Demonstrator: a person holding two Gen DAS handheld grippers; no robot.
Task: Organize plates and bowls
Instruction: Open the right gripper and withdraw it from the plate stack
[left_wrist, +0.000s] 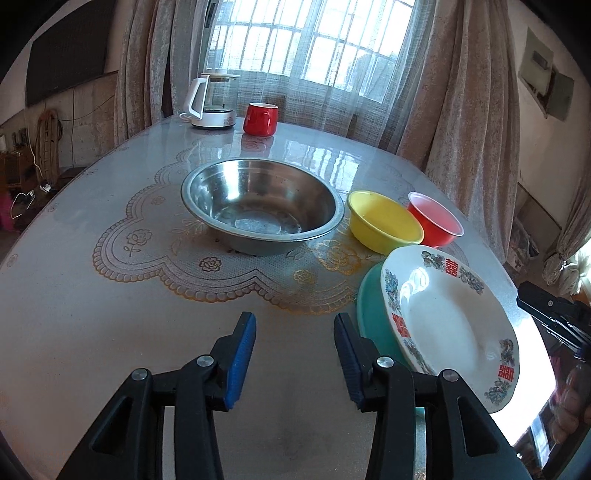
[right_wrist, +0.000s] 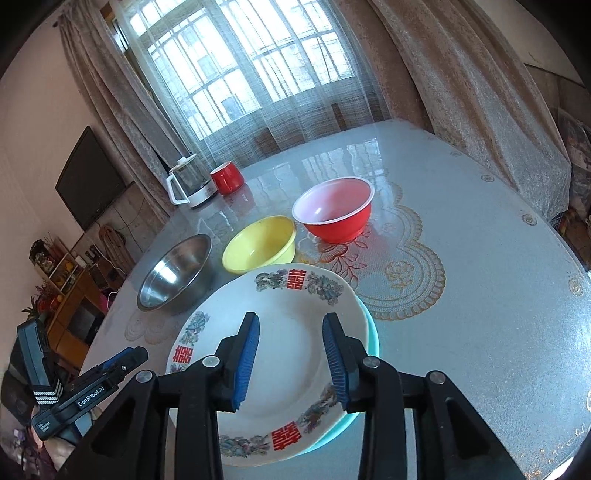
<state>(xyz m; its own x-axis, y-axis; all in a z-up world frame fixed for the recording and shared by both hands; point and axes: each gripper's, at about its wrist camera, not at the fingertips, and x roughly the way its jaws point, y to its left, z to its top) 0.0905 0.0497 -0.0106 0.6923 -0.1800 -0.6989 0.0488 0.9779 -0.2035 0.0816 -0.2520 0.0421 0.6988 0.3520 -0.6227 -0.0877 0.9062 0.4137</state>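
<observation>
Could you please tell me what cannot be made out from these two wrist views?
- Teal plate: both views, mostly covered by the white patterned plate; only an edge shows.
- Right gripper: left wrist view, cut off by the picture edge.
- Kettle contents: too small, backlit by the window.
- Red mug inside: hidden by its wall.

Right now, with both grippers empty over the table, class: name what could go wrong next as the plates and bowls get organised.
1. The white patterned plate sits off-centre on the teal plate; nudging its rim could slide or tip it.
2. The yellow bowl stands close to the red bowl and the steel bowl; gripping one may knock a neighbour.
3. The plate stack looks near the table edge.
</observation>
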